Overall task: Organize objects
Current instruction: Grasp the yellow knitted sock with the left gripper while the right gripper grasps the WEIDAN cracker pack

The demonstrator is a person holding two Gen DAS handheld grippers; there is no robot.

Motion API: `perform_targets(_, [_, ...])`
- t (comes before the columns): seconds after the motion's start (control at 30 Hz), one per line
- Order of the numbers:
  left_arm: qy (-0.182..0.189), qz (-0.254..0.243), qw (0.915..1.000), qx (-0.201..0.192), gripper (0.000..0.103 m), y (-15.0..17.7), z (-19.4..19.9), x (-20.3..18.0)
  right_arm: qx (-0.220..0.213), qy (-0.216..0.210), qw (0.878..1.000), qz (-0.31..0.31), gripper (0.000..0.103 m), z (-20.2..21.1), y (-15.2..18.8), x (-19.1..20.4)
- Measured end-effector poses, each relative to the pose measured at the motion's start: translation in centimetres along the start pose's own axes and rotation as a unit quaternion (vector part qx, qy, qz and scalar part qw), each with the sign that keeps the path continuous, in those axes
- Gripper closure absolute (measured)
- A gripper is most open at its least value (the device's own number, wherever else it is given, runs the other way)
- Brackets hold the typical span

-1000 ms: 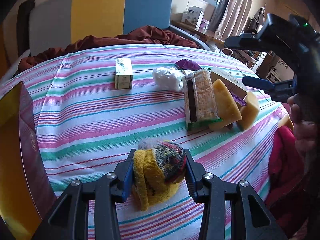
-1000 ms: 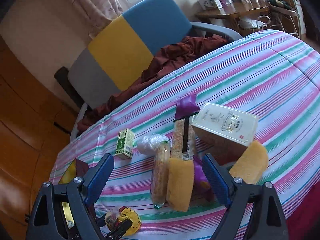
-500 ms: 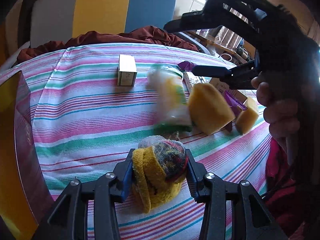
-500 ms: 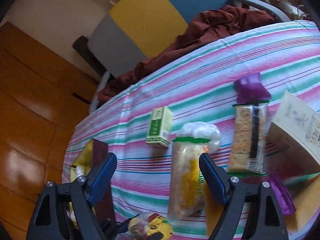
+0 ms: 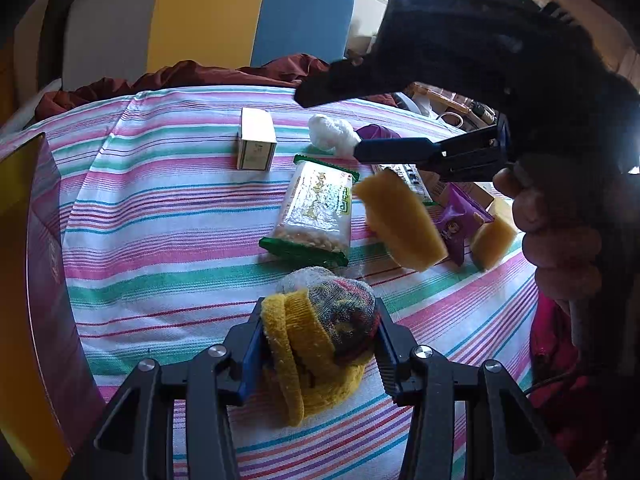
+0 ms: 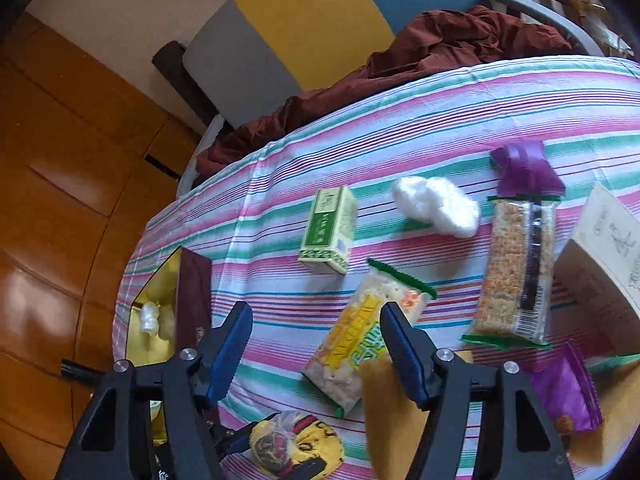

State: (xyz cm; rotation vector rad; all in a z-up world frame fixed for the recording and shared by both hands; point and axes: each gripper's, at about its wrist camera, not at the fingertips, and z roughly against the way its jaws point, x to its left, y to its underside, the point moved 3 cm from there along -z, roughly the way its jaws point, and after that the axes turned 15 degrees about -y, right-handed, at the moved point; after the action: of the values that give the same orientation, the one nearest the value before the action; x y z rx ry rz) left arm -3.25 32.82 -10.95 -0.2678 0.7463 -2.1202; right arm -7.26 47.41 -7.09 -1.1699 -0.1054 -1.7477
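Note:
My left gripper (image 5: 320, 344) is low over the striped tablecloth (image 5: 160, 216) with its pads pressing a rolled yellow sock bundle (image 5: 320, 344); its jaws are opening slightly. The bundle also shows in the right wrist view (image 6: 296, 444). My right gripper (image 6: 316, 320) hangs above the table, also seen from the left wrist (image 5: 328, 126). Its jaws are closing and press on nothing. A green-edged snack packet (image 6: 360, 340) lies flat below, running under the right finger (image 6: 400, 352). A yellow sponge (image 5: 400, 220) stands tilted beside the packet (image 5: 316, 208).
A green tea box (image 6: 330, 230), a white cotton wad (image 6: 436, 204), a cracker packet (image 6: 516, 276), a purple snack bag (image 6: 564, 388), a cream box (image 6: 600, 248) and a second sponge (image 5: 492, 236) crowd the right. An open dark red box (image 6: 192, 292) stands at the left edge.
The right gripper swung in over the items and its jaws narrowed. The green-edged snack packet went from standing on edge to lying flat, further left. The left gripper kept still on the socks.

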Motion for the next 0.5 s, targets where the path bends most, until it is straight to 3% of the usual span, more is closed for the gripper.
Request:
perform_targets(0.07, [0.000,0.000,1.0000,0.000,0.054,0.0,0.0,0.0,0.004,-0.018,1.000,0.008,0.035,-0.1,0.2,0.8])
perform_targets(0.2, [-0.002,-0.002,1.0000,-0.002,0.054,0.1,0.0,0.0,0.001,-0.107,0.994,0.020,0.035,0.3,0.0,2.8])
perform_targets(0.4, [-0.003,-0.002,1.0000,-0.003,0.054,0.1,0.0,-0.1,-0.004,0.014,0.999,-0.034,0.030,-0.3,-0.3,-1.0])
perform_targets(0.5, [-0.001,0.001,1.0000,-0.003,0.053,0.2,0.0,0.0,0.002,0.039,0.998,-0.045,0.028,-0.5,-0.2,-1.9])
